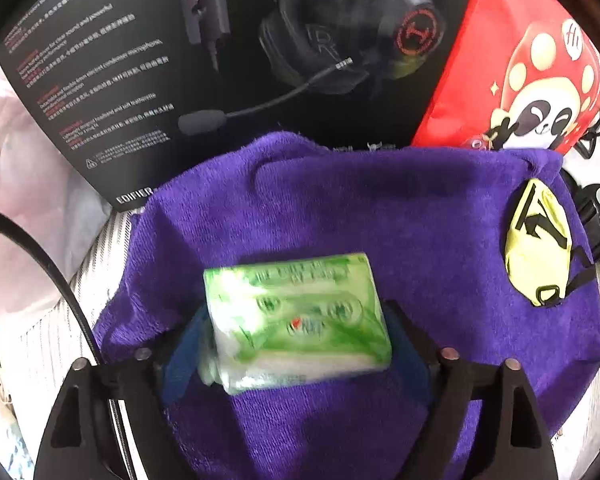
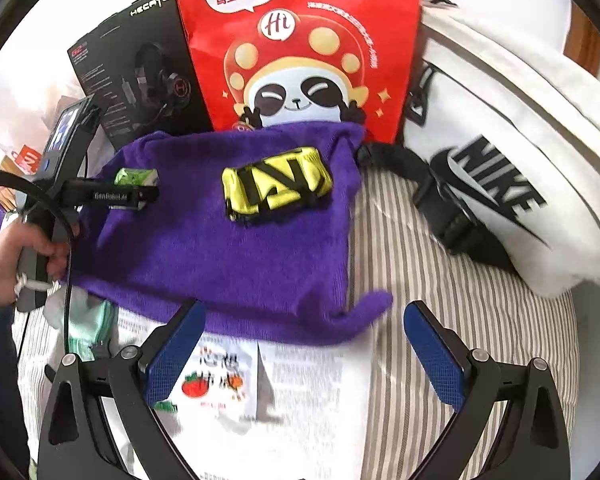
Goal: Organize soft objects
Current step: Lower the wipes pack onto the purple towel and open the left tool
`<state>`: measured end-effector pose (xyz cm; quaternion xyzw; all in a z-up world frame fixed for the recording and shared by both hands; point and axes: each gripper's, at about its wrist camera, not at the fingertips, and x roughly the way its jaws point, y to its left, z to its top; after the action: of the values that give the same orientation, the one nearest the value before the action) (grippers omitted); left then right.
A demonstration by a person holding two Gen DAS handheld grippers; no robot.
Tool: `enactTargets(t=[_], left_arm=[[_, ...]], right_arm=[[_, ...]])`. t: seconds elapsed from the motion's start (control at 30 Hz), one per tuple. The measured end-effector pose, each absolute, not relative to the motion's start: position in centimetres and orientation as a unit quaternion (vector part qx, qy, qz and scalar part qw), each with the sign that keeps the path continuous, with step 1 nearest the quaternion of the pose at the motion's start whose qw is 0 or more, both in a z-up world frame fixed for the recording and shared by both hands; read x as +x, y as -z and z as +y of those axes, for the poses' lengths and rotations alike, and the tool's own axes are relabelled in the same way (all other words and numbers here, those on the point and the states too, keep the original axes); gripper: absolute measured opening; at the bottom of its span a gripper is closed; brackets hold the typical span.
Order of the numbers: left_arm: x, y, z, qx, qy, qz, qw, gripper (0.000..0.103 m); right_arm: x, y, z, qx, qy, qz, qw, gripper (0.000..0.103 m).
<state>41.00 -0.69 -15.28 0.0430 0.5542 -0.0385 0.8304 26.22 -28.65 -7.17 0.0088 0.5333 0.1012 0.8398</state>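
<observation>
The left gripper (image 1: pixel 296 320) is closed on a green tissue pack (image 1: pixel 296 316); its blue pads (image 1: pixel 180 356) press both sides of the pack, which is above the purple towel (image 1: pixel 340 208). From the right wrist view, the left gripper (image 2: pixel 140 190) holds the pack (image 2: pixel 136 178) over the left part of the towel (image 2: pixel 220 240), and "GenRobot.AI" is written on its black finger. The right gripper (image 2: pixel 300 352) is wide open and holds nothing; its pads are near the front edge of the towel, above a printed paper (image 2: pixel 300 380). A yellow pouch (image 2: pixel 276 188) with black letters lies on the towel. Behind stand a black headset box (image 2: pixel 140 68) marked "HECATE" and "EDIFIER", a red bag (image 2: pixel 300 40) with a panda and "Hi", and a white backpack (image 2: pixel 520 140) marked "NIKE".
</observation>
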Motion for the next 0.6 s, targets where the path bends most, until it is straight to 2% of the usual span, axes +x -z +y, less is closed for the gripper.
enactTargets(t=[0.1,0.27,0.6], left_arm=[[40.7,15.6,-1.3,0.042,0.039,0.559,0.827,0.091],[38.3,15.1,-2.0,0.034,0.040,0.568,0.821,0.091],[30.4,9.3,-2.8,0.038,0.040,0.531,0.845,0.091]], right_arm=[[25.4,7.3,-28.9,0.007,-0.093,0.536,0.839,0.099],[24.1,6.8,-29.6,0.017,-0.092,0.538,0.838,0.098],[20.0,4.2,-28.8,0.026,-0.105,0.520,0.847,0.098]])
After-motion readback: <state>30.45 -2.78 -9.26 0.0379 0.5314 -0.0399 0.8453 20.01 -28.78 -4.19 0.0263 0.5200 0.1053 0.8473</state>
